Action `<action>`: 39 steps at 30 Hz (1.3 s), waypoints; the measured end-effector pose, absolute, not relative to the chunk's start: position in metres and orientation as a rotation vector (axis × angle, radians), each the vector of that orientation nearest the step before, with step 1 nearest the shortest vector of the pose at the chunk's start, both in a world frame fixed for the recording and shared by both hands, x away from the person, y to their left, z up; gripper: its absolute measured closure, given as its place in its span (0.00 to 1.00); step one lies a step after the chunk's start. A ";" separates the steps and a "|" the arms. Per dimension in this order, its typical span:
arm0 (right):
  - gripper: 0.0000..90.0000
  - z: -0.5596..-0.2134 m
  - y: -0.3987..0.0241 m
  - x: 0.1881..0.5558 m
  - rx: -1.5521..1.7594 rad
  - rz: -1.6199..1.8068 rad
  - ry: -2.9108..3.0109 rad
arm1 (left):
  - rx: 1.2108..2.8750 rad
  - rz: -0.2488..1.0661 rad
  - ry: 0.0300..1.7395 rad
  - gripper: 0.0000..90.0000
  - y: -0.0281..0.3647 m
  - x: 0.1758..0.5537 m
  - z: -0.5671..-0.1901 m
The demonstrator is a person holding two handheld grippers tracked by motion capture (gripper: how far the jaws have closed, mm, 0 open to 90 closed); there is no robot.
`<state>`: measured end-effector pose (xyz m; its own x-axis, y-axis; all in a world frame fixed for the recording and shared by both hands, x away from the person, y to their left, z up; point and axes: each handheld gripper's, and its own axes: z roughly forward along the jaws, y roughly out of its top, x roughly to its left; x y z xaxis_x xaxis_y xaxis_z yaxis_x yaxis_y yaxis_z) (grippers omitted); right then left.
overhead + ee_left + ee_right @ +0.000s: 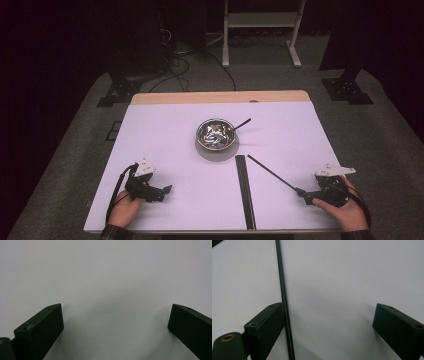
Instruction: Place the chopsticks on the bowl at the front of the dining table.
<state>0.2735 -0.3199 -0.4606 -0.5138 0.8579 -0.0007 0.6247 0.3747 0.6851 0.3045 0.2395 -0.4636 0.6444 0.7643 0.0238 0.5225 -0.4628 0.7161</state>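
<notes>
While both hands rest low on the white table [165,135], the work centres on a thin black rod [272,174] lying loose in the lower right of the high view, slanting from near frame centre down to the right gripper [306,196]. Right gripper sits at lower right, held in a hand [345,210] coming in from the bottom edge; its jaws stand wide apart, gripping nothing. Right gripper view: the rod [284,302] runs from the top edge down to the bottom, left of centre, lying against the inner face of the left-hand jaw; the other jaw is well apart from it at the right edge, bare table between. Whether the rod touches that jaw or only passes just beside it, cannot tell. Left gripper [165,190] at lower left of the high view, held in the other hand [125,210], jaws pointing toward frame centre. Left gripper view: jaws spread wide, only plain white surface between them, holding nothing. Steel bowl [216,134] stands at centre of the high view on a grey round mat [205,151], a dark-handled utensil [240,124] leaning out over its right rim toward upper right. Flat black strip [245,192] lies below the bowl, running from centre down to the near table edge, just left of the rod and apart from it.
</notes>
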 end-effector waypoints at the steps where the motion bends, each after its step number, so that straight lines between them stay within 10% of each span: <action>1: 0.10 -0.461 -0.320 0.274 1.295 0.902 2.283 | 2.171 0.451 0.996 0.00 0.240 0.304 -0.464; 39: 0.61 -0.444 -0.301 0.291 1.150 1.086 2.324 | 2.172 0.452 0.994 0.00 0.240 0.305 -0.464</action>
<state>0.2913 -0.3006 -0.4442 -0.6200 0.7836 0.0395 0.5328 0.3835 0.7544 0.3045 0.2396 -0.4636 0.6452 0.7636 0.0251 0.5214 -0.4641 0.7161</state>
